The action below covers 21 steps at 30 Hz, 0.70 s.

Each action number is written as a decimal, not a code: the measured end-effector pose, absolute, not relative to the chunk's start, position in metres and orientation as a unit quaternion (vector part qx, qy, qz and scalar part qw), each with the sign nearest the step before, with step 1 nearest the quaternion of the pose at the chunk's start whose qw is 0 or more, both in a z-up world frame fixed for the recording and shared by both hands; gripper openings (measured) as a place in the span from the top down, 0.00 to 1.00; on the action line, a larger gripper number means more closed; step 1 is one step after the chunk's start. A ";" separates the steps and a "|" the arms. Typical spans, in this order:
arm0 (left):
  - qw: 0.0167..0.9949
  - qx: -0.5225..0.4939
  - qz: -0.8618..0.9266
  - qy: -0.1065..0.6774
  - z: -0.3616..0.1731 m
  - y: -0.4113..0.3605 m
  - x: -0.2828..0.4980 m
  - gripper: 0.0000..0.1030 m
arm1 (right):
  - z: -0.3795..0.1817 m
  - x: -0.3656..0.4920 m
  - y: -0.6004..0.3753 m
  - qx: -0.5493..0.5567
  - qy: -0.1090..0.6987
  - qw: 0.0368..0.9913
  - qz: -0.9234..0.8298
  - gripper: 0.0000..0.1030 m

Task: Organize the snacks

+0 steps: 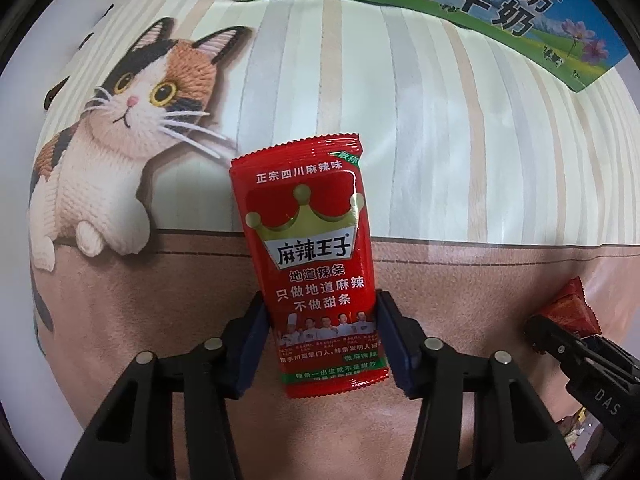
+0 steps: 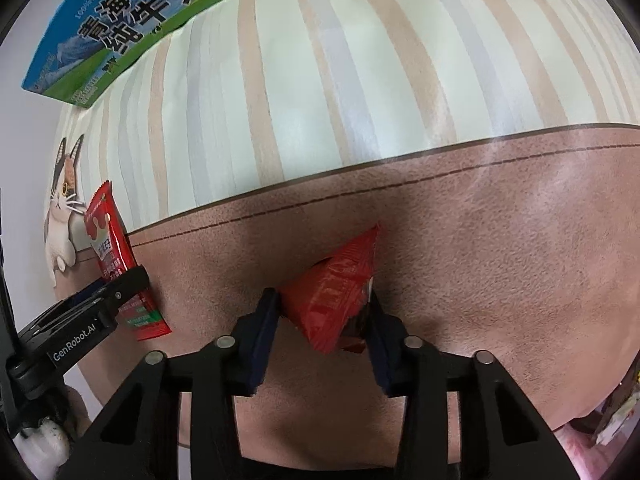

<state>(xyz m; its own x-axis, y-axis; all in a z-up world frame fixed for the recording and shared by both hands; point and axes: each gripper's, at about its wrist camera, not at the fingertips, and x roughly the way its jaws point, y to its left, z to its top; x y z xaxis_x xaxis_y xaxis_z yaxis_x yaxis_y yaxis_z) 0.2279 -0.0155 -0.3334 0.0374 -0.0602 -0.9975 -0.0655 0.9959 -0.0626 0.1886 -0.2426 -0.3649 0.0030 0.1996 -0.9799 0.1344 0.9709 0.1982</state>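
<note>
Now the left hand-held gripper [image 1: 322, 344] is clenched on a red spicy-strip packet [image 1: 310, 248], held upright above the table [image 1: 460, 152], which has a cloth with stripes and a cat picture [image 1: 132, 120]. The right hand-held gripper [image 2: 322, 332] grasps 1 crumpled red snack packet [image 2: 336, 292], probably another kind. A milk carton [image 1: 480, 4] lies at the far edge.

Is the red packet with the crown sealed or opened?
Sealed: the red crown-printed foil packet shows an intact crimped top, held in the left claw.
</note>
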 end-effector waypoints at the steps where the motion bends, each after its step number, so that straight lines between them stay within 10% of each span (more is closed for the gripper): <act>1: 0.720 -0.045 0.002 0.693 -0.331 -0.016 0.228 0.53 | -0.364 0.188 -0.245 0.119 0.706 0.698 0.024 0.58; 21: 0.785 -0.017 -0.031 0.619 -0.213 -0.031 0.227 0.55 | -0.281 0.198 -0.247 0.107 0.643 0.753 0.088 0.60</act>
<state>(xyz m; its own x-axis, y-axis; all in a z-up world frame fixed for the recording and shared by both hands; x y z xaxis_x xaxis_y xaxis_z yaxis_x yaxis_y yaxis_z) 0.2268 -0.0310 -0.2133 0.2322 -0.0705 -0.9701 0.0275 0.9974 -0.0659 0.1978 -0.2465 -0.2813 0.1579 0.2699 -0.9499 0.0049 0.9617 0.2740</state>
